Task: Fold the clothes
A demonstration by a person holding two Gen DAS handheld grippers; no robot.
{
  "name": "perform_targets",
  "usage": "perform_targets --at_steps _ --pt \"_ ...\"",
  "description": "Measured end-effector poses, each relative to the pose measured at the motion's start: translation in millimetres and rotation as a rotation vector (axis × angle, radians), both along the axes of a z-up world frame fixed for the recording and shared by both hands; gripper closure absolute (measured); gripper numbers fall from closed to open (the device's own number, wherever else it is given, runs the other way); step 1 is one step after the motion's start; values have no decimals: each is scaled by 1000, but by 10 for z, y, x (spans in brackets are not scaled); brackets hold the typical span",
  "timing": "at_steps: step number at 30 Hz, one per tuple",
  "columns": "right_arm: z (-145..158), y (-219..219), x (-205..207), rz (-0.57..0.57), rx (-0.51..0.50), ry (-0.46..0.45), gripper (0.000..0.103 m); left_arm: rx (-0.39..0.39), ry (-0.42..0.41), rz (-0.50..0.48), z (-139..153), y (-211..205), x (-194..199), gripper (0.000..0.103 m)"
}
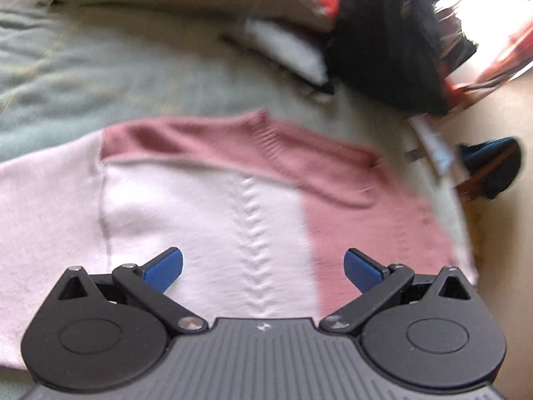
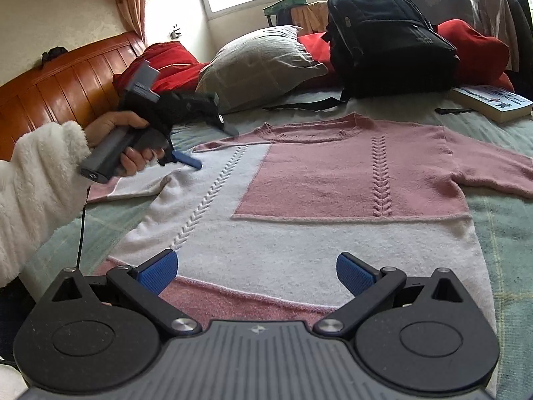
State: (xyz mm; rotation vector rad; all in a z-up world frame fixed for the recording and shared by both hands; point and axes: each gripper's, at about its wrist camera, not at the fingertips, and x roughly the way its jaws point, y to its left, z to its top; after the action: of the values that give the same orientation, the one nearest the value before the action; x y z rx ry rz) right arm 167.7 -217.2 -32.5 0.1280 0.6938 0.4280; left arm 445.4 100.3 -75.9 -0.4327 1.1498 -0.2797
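Left wrist view is being blurred by motion; book (image 2: pixel 493 101) print cannot be read. Both grippers (image 1: pixel 263 268) (image 2: pixel 256 271) are being held apart over the sweater (image 2: pixel 333 180).

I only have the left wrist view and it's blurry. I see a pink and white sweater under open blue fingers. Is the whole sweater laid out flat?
Observer: Mostly. The right wrist view shows the sweater spread front up on the bed, one sleeve stretched straight out to the side.
Operator: And the other sleeve?
Observer: It lies by the left gripper, which a hand in a fluffy white sleeve holds near that shoulder.
Operator: Where is the right gripper?
Observer: The right gripper is at the hem, jaws open, gripping nothing.
Operator: Anything close to the collar?
Observer: A black backpack and a grey pillow sit beyond it, not touching the sweater.
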Motion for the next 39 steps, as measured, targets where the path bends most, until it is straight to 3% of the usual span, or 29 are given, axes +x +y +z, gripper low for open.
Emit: perform_targets --at_steps 5,11,17,23,30,34,39 --pt "-35 -25 44 -15 -24 3 0 17 -58 58 -37 47 191 1" --pt "-200 -95 232 -42 -33 74 0 60 -151 134 -150 129 453 1" --pt "-284 -120 267 -59 -45 109 0 127 -195 93 -113 67 435 1" --pt "-182 -72 113 -58 -77 80 0 190 -207 62 143 -3 124 1" --pt "-60 9 -117 -47 -91 56 0 146 -286 -79 434 -229 -499 1" --pt "-30 5 -205 -55 -92 50 0 138 -271 -152 285 -362 -746 1" --pt "9 0 -316 -66 -92 42 0 160 -220 -116 -71 -275 -837 1"
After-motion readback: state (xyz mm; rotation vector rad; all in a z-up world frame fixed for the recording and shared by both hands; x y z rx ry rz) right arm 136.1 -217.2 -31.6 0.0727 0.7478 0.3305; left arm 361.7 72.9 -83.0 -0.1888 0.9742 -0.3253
